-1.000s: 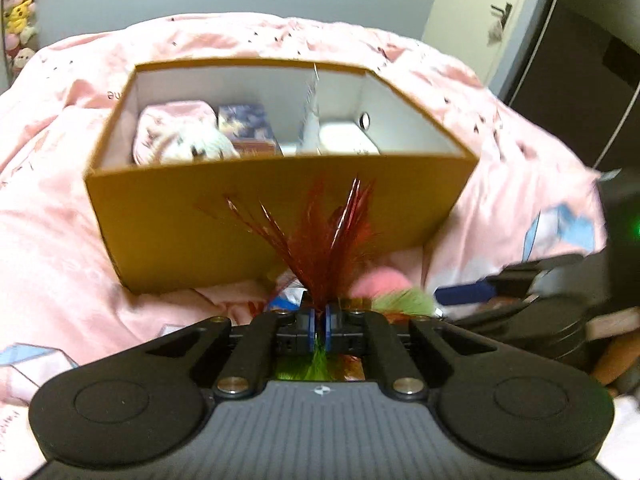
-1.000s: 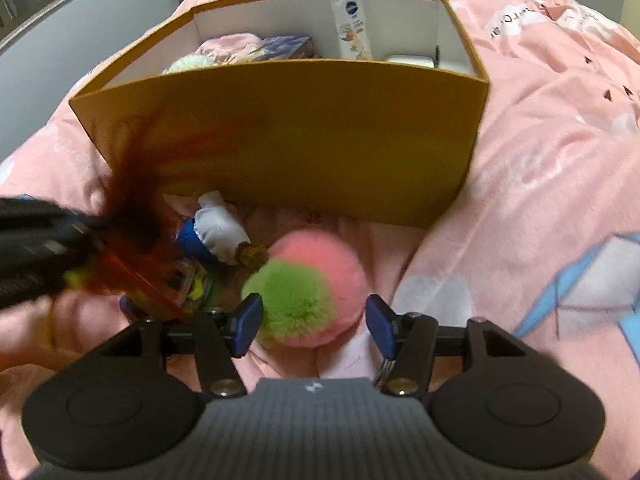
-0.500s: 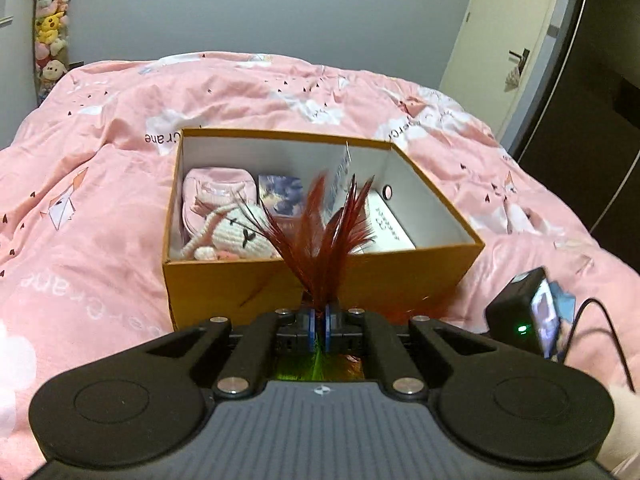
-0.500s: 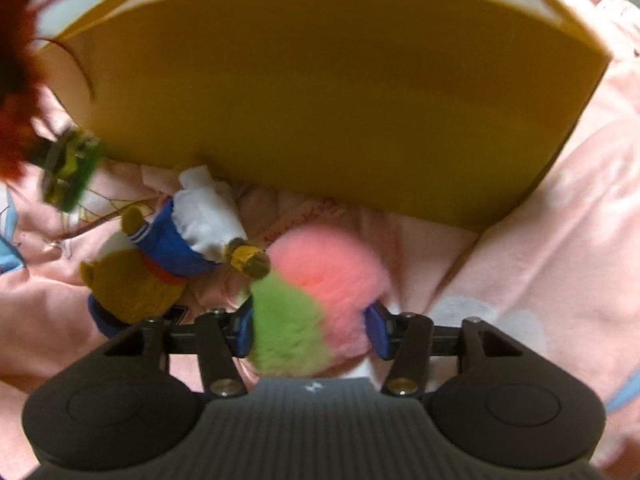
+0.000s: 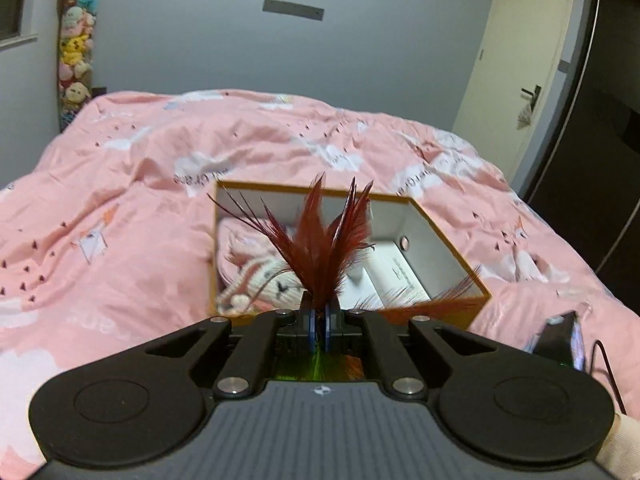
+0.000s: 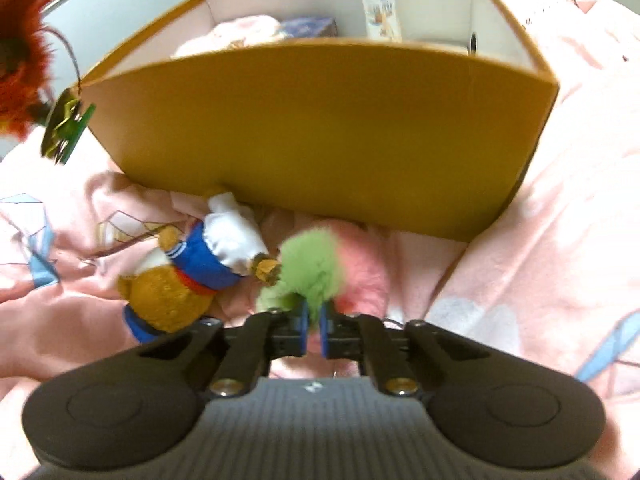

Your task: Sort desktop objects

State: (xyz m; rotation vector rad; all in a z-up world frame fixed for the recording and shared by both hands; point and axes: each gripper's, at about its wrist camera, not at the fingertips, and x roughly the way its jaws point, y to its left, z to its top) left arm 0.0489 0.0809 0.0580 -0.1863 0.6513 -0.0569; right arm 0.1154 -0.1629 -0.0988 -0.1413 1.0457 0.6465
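My left gripper (image 5: 319,330) is shut on a red feather toy (image 5: 326,246) and holds it high above the near edge of the open orange box (image 5: 452,236). The toy's red and green end also shows in the right wrist view (image 6: 24,64), hanging at the upper left. My right gripper (image 6: 314,326) is shut on the green and pink fluffy ball (image 6: 320,268), which rests on the quilt in front of the orange box (image 6: 320,128). A small plush bear in blue and white (image 6: 192,276) lies just left of the ball.
The box holds a pink and white plush (image 5: 256,276), a white flat box (image 5: 396,276), a blue carton (image 6: 310,28) and an upright tube (image 6: 380,10). The pink quilt (image 5: 120,208) surrounds it. A door (image 5: 516,60) stands at the right.
My left gripper has risen and tilted over the box with the feather toy. My right gripper has closed on the fluffy ball, which was between open fingers before.
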